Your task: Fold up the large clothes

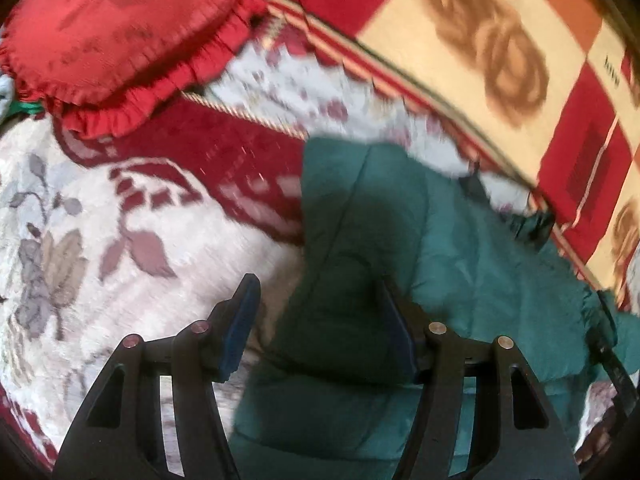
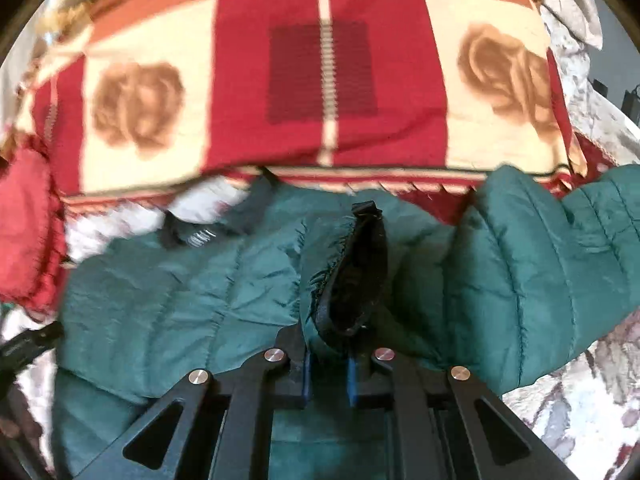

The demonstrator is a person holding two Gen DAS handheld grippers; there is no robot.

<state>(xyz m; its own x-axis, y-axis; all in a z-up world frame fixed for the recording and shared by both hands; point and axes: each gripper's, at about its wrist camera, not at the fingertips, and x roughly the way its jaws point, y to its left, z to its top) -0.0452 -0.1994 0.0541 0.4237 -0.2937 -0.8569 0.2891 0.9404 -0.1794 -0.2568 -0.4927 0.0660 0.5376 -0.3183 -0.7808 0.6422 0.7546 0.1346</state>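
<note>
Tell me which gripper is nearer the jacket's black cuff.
Right. The right gripper is shut on the jacket just below the cuff; the left gripper hangs open over another part.

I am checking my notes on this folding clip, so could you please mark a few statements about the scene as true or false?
1. The garment being folded is a green quilted jacket. True.
2. The left hand-held gripper is clamped shut on the jacket. False: its jaws stand wide apart over the jacket's edge, gripping nothing.
3. The right hand-held gripper holds a fold of the jacket with its black-lined cuff. True.
4. The jacket lies on a bare wooden table. False: it lies on a floral bedspread.
5. A red ruffled cushion lies beyond the jacket. True.
</note>
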